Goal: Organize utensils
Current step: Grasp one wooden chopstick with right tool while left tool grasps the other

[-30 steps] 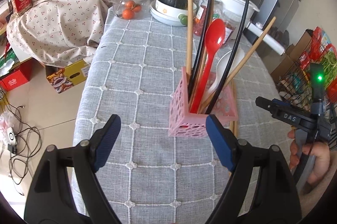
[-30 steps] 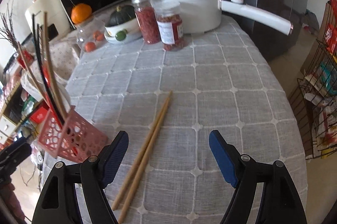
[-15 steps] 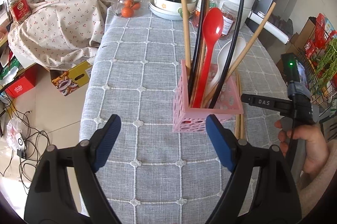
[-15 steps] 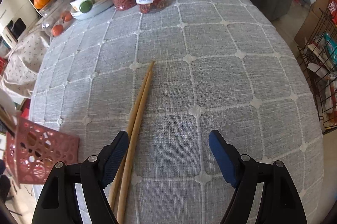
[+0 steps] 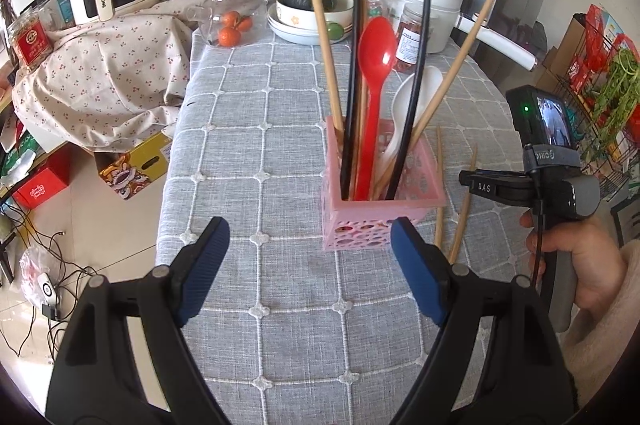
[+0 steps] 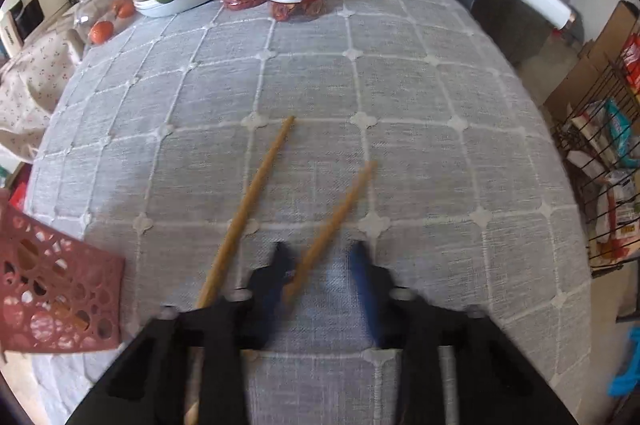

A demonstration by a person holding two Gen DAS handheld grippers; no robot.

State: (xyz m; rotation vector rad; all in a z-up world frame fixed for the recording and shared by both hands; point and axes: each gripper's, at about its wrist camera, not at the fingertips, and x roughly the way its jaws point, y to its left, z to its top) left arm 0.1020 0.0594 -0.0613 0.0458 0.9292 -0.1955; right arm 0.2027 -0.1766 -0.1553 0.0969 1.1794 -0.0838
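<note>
**Closing on the loose chopstick beside the holder**

I am at the pick-up step: most utensils already stand in the pink holder point(image 5: 382, 185), and two wooden chopsticks remain flat on the grey checked tablecloth point(image 6: 420, 97). In my right wrist view the right gripper point(image 6: 320, 275) is low over the cloth with its blue pads part-way closed, a gap still showing. One chopstick point(image 6: 332, 225) runs from between the pads toward 1 o'clock; its near end lies against the left pad point(image 6: 280, 265), but the frame is blurred and I cannot tell whether it is pinched yet. The other chopstick point(image 6: 250, 201) lies just outside the left pad, at about 11 o'clock, also angled toward 1 o'clock. The two have splayed apart at their far tips.

My judgement: the next move calls for finishing the squeeze on the inner stick alone, lifting it, turning it upright and dropping it into the holder, which sits at 9 o'clock from this gripper. The thin round stick could roll or slip out.

My left gripper point(image 5: 310, 265) hangs above the table, pads wide apart and holding nothing, pointing at the holder at 12 o'clock. In that view my right hand point(image 5: 576, 257) grips its handle at 3 o'clock, tool levelled over the chopsticks.
</note>
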